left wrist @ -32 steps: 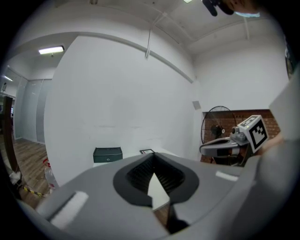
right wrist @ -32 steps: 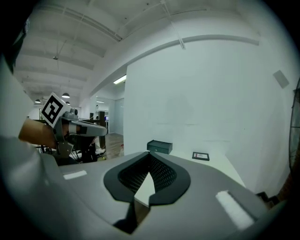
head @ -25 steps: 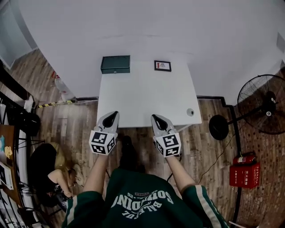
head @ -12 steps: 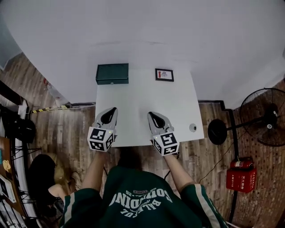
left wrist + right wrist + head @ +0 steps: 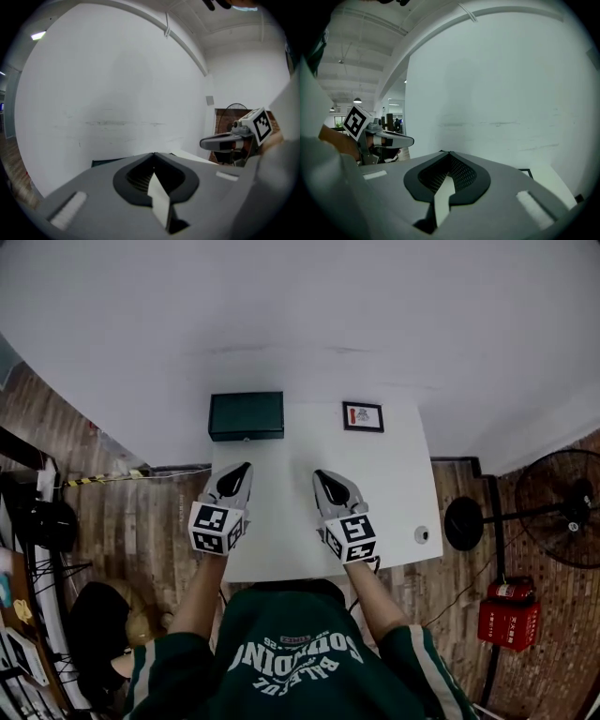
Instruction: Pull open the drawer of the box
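Note:
A dark green box (image 5: 246, 415) stands at the far left corner of the white table (image 5: 309, 521), against the wall, with its drawer front facing me and closed. In the head view my left gripper (image 5: 240, 471) hovers over the table's left side, a short way in front of the box, jaws together and empty. My right gripper (image 5: 322, 476) hangs level with it over the table's middle, also shut and empty. In the left gripper view only the box's top edge (image 5: 105, 162) peeks above the shut jaws.
A small framed card (image 5: 363, 416) lies at the table's far right. A round disc (image 5: 421, 534) sits near the right edge. Past the table stand a floor fan (image 5: 562, 521) and red extinguishers (image 5: 510, 622). A white wall rises right behind the table.
The view has moved forward over the table. Both grippers now sit over the tabletop and closer to the box. Their jaws stay shut.

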